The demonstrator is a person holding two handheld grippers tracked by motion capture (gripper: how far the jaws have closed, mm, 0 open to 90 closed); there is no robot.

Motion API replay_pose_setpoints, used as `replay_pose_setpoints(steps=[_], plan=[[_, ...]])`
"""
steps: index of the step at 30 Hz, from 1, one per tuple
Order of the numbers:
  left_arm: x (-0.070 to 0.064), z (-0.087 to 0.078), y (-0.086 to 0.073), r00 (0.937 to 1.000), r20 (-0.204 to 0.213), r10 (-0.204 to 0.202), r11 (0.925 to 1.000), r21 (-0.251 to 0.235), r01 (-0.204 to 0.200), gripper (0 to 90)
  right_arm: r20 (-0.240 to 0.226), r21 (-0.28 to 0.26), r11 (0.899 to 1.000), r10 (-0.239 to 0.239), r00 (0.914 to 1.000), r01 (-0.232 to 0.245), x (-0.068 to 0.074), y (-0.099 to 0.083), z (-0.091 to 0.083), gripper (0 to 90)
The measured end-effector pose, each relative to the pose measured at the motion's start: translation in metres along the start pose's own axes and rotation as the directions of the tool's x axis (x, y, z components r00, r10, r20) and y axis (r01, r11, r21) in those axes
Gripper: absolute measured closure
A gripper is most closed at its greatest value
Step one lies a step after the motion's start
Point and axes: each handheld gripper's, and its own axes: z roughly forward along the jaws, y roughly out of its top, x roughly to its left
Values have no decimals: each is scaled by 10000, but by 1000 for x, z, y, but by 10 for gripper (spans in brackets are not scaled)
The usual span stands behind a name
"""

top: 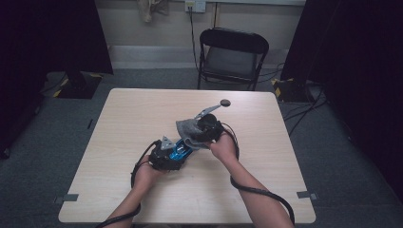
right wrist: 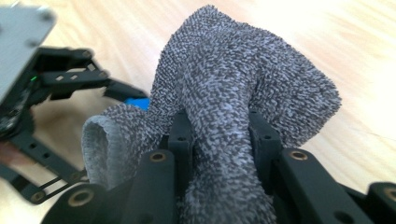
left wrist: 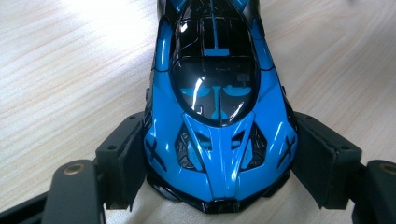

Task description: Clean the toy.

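While the left gripper (left wrist: 219, 186) clamps the blue car (left wrist: 217, 116) on the table (top: 142, 114) and the right gripper (right wrist: 219, 135) pinches the grey cloth (right wrist: 243, 88) just beside it, a hard wipe could twist the car loose.

both forearms reach in; left hand-held gripper (top: 172, 153) and right hand-held gripper (top: 207, 129) clamped.

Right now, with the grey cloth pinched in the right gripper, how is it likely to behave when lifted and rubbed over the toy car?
The grey cloth bunches and droops around the right gripper, so it is probably floppy and light. Its nubbly terry surface suggests good grip, unlikely to slip free. Loose folds may drag over the glossy blue toy car, which the left gripper steadies.
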Motion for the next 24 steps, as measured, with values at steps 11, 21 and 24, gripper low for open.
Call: replay_pose_setpoints(steps=[11,21,24], plan=[[0,0,0,10000,-9,50,10000,22,-50,256,-763,341,9973,-621,9952,648,31,-11,20,681],[-1,0,0,10000,-2,-79,9999,-67,79,256,-1119,626,9889,-1269,9856,1344,48,-9,40,676],[0,0,0,10000,0,31,10000,26,-31,256,-1322,707,9881,-1266,9831,1368,47,-10,46,677]])
